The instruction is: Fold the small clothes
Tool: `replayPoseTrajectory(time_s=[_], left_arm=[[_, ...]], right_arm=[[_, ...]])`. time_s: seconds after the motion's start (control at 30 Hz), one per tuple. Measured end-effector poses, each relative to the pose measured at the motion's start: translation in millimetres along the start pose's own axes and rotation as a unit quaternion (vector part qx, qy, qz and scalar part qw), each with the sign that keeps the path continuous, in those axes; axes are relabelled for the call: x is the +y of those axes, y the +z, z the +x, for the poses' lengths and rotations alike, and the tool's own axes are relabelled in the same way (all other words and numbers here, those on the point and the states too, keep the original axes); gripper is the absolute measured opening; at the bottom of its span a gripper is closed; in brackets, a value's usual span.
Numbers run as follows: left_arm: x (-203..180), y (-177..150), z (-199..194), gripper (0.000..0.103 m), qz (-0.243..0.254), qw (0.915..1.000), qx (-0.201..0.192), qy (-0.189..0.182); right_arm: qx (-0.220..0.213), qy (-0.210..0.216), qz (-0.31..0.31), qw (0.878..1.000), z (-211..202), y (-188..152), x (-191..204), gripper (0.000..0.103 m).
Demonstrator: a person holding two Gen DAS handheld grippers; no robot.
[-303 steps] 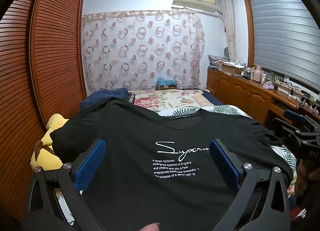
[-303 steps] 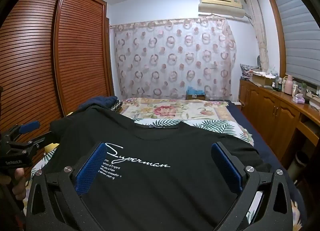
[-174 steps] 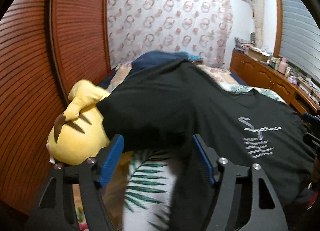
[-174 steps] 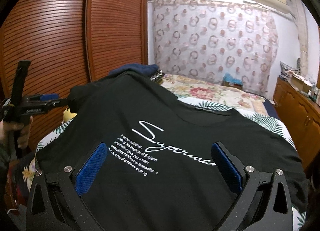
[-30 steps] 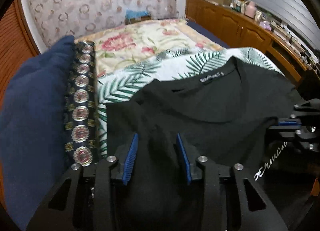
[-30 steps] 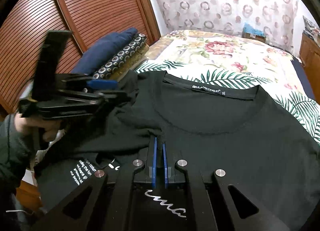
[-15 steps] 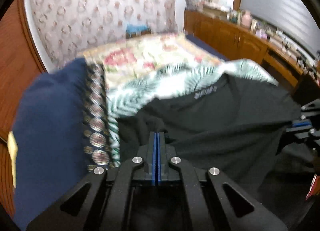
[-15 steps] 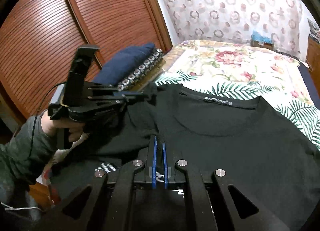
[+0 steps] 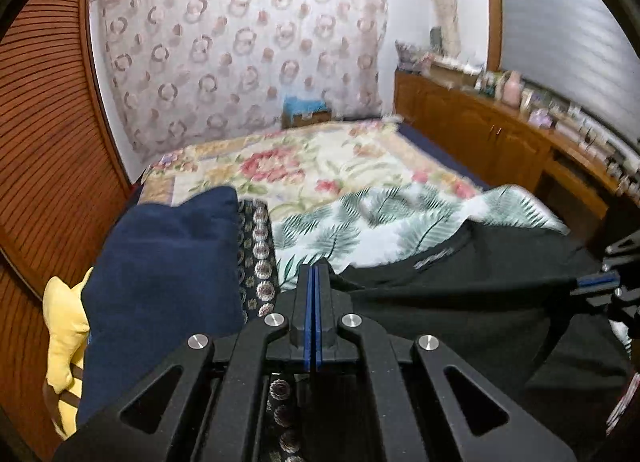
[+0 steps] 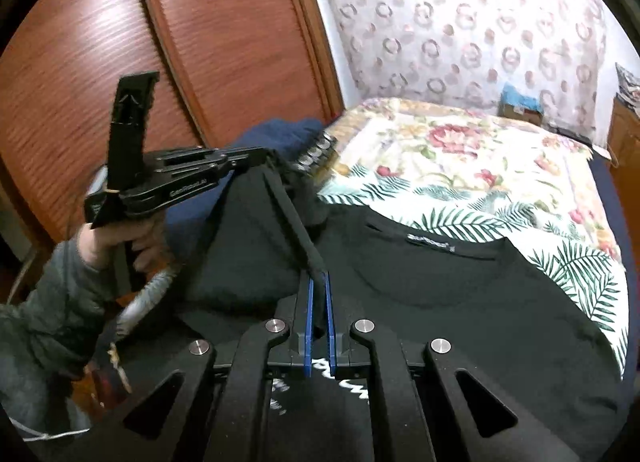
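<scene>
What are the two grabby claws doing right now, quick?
Left gripper: closed, pinching the left side of the black cotton T-shirt with white lettering.
Right gripper: closed, pinching a fold of the same T-shirt.

Matt black cloth T-shirt [image 10: 460, 302]; glossy ribbed wooden wardrobe doors [image 10: 120, 34].

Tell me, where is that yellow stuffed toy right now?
In the left wrist view, the yellow stuffed toy sits low at the left edge, beside the navy folded cloth.
</scene>
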State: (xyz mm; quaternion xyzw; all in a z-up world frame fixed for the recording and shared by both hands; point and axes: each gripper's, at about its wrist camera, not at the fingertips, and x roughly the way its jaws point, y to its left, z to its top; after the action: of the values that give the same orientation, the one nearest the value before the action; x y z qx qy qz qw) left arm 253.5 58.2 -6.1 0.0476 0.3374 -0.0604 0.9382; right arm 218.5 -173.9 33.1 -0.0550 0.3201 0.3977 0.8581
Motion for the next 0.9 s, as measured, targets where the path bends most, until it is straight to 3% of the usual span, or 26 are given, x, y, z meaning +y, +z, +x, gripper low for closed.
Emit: replayPoseTrajectory(time_s=[0.2,0.37,0.47,0.73,0.83,0.9], left_arm=[[3,-8,12,0.001,-0.005,0.9996,0.014,0.023],[9,-5,2,0.001,-0.007,0.9989,0.0,0.047],[14,-5,2,0.001,-0.011,0.9983,-0.001,0.057],[22,-11,0,0.001,-0.028,0.9975,-0.007,0.064],[23,-12,-6,0.002,-0.037,0.9979,-0.013,0.051],[23,-13,-11,0.011,-0.04,0.998,-0.018,0.045]], right_arm=[[0.052,-0.01,0.029,0.998,61,-2,-27,0.006],[0.068,-0.028,0.044,0.996,86,0,-41,0.04],[0.062,-0.037,0.044,0.996,91,3,-41,0.051],[0.077,-0.1,0.015,0.992,107,-16,-42,0.051],[0.086,-0.118,0.011,0.989,115,-21,-45,0.051],[0.084,-0.125,0.005,0.989,120,-23,-44,0.051]])
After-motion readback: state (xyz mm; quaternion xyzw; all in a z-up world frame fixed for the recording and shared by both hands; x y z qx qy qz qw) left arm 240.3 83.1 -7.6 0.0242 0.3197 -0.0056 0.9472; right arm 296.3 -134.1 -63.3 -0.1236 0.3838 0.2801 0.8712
